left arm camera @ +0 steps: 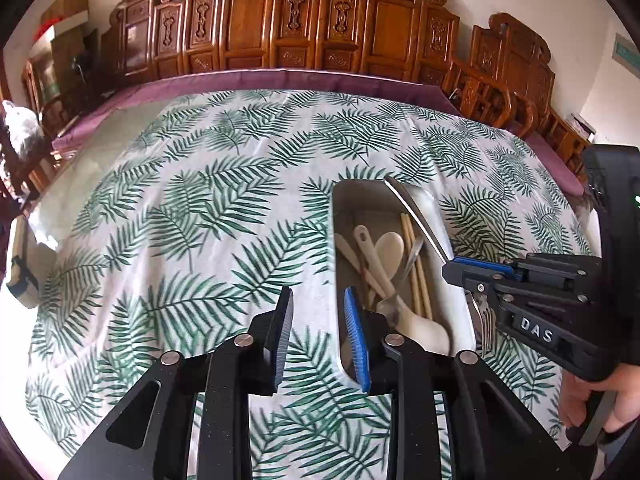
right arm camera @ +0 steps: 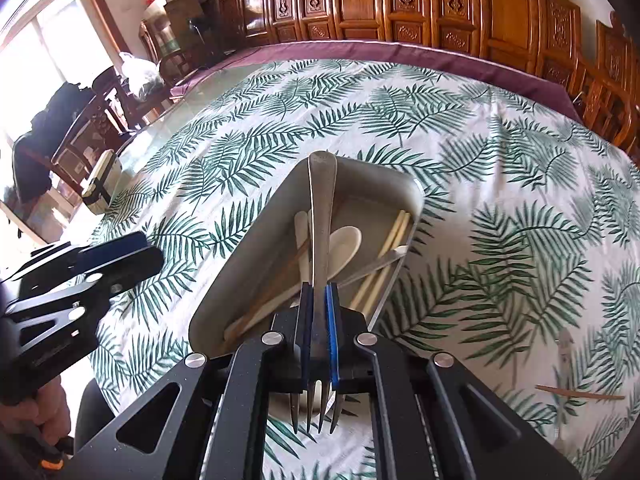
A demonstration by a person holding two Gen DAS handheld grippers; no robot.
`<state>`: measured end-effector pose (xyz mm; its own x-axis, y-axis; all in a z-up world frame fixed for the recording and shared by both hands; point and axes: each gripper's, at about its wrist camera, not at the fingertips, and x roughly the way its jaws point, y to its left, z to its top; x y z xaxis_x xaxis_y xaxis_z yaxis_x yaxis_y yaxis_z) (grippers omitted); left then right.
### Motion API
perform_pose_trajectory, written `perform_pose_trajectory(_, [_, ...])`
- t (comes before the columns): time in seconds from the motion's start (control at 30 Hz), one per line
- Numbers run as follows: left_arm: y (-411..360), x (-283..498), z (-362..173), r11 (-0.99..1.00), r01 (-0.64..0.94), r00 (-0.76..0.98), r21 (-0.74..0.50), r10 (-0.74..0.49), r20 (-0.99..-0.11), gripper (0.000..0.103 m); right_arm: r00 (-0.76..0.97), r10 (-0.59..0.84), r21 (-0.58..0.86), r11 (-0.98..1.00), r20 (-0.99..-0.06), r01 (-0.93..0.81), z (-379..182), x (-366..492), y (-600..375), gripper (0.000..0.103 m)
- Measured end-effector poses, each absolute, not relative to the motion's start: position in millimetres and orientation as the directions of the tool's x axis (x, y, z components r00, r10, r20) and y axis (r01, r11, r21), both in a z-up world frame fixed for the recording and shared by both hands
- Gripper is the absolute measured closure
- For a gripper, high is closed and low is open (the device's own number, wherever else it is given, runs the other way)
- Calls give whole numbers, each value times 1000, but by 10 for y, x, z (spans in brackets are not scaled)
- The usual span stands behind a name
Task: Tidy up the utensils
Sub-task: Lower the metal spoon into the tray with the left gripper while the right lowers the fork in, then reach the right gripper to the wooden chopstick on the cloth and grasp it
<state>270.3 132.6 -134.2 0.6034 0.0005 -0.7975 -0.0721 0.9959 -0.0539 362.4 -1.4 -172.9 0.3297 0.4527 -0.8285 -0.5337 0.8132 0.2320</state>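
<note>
Right gripper (right arm camera: 319, 320): ribbed blue pads clamp a slim stainless-steel fork (right arm camera: 319, 216) at mid-handle, tines rearward, above the rounded grey rectangular tray (right arm camera: 256, 240) at frame centre. Tray holds cream plastic spoons (left arm camera: 386, 254) and pale chopsticks (left arm camera: 414, 264). Left gripper (left arm camera: 318, 330): jaws apart, empty, over the fern-print tablecloth (left arm camera: 200, 200).

Home dining room, carved wooden chairs (left arm camera: 392, 28), leaf-print tablecloth (left arm camera: 192, 184)

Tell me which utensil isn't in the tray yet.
The metal fork, clamped in the right gripper above the tray; the spoons and chopsticks already lie inside.
</note>
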Motion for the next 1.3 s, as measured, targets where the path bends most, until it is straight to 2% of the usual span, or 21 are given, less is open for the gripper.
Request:
perform_pose_trajectory(0.27, [1497,2593,-1330,996,-86,606,-11,43,-794,76,322,473,272,817,-820,-508,-1779,3704,92,98])
perform_pose_trajectory(0.5, [1523,2551,-1314,996,-89,609,-6,49,-792,76,337,465,251,817,-819,-519,-1728,3671,60,98])
perform_pose_trajectory(0.57, [1501,2541,-1302,997,-82,612,-9,43,-789,72,347,462,244,820,-816,-518,-1694,3632,-24,98])
perform_pose_trajectory(0.83, [1224,2509,-1217,1000,-25,634,-1,15,-773,72,405,431,205,845,-806,-493,-1574,3420,-576,98])
perform_pose_trajectory(0.97, [1009,2495,-1188,1000,19,642,-10,-20,-766,61,429,397,187,872,-812,-453,-1595,3278,-1007,98])
perform_pose_trajectory(1.3, [358,2546,-1261,990,137,632,-21,-104,-768,46,466,249,112,947,-849,-302,-1830,3146,-2180,98])
